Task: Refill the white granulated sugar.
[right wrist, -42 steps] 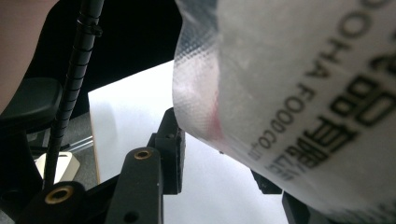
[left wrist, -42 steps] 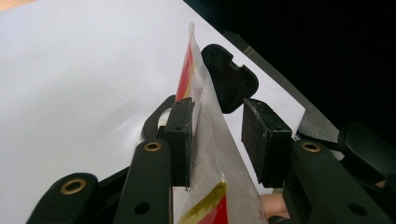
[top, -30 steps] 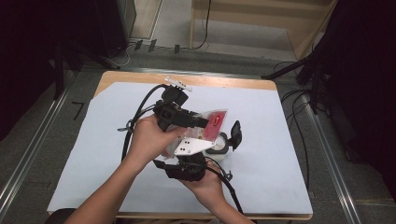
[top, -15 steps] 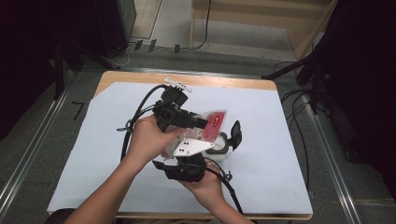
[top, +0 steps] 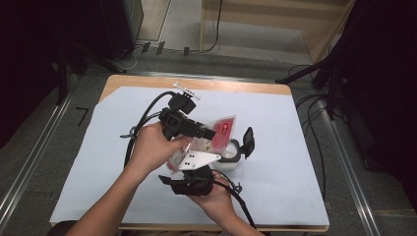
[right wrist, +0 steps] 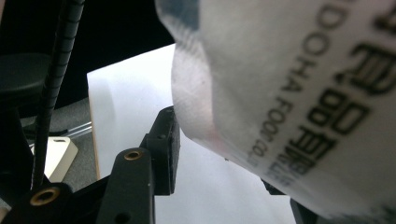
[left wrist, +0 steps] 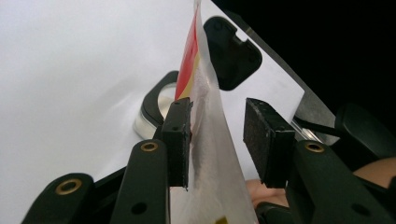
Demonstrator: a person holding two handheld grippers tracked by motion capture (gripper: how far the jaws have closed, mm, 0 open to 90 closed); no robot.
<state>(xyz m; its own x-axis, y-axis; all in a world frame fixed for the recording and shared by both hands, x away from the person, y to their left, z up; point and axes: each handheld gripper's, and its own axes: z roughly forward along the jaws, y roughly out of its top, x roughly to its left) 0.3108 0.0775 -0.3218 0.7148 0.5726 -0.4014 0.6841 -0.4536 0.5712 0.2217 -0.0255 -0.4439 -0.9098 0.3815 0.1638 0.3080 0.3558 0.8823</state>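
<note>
Packet [left wrist: 205, 154] of clear plastic with a red and yellow print stands edge-on between the fingers [left wrist: 180, 140] of the left gripper [top: 209, 132], lying against the left-hand one while a gap stays open to the other, so the fingers sit partly apart and not pressing from both sides. Just beyond those fingertips a small round jar [top: 228, 153] with a metal rim sits on the white-covered bench [top: 295, 162], its black lid [top: 249, 141] tilted up at the far side. The right gripper [top: 196, 169] comes in below; its fingers [right wrist: 163, 149] have just been opening, and the packet's printed end [right wrist: 289, 93] bulges close over them, hiding the second finger.
</note>
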